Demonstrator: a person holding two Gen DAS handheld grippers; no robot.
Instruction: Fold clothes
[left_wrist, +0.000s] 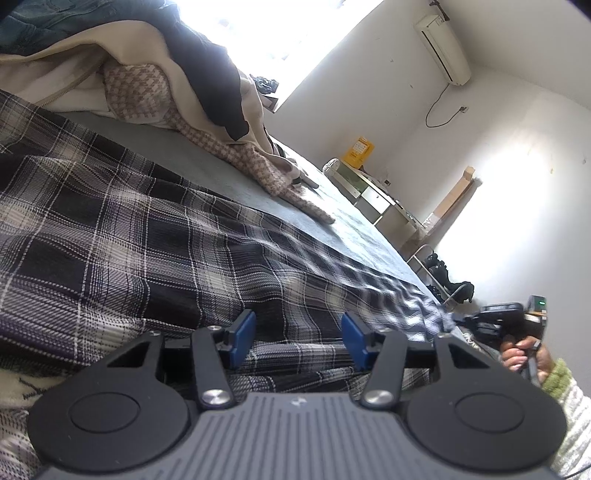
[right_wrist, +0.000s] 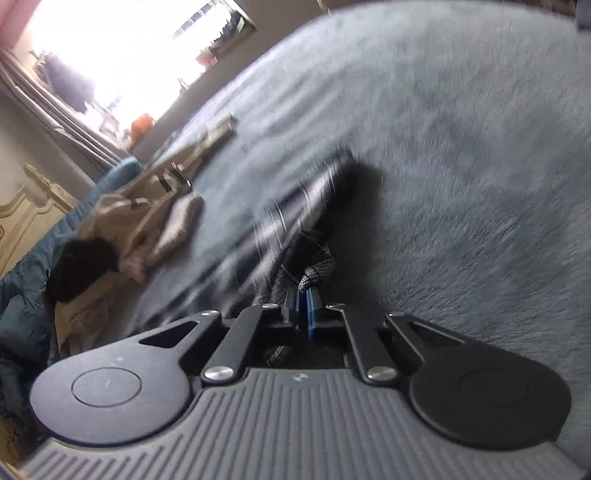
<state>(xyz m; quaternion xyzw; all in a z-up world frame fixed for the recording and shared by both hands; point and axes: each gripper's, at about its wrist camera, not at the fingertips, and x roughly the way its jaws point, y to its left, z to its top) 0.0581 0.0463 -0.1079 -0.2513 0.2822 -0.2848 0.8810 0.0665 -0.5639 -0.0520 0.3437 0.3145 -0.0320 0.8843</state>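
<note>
The woven plaid garment (left_wrist: 155, 236) lies rumpled on the fuzzy grey bed (right_wrist: 461, 166). The left claw (left_wrist: 298, 341) is spread over it; the right claw (right_wrist: 303, 308), pressed together, pinches what looks like its blurred edge. A beige clothes pile (left_wrist: 155, 92) lies beyond

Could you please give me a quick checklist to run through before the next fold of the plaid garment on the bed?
1. Right gripper shut on the plaid garment: ok, fabric bunched between the pads.
2. Left gripper open over the plaid cloth: ok, nothing pinched.
3. Garment lying flat: not ok, ripples near the far edge.
4. Grey bed cover bare beside the lifted edge: ok.
5. Beige clothes pile clear of the garment: cannot tell, they look close.
</note>
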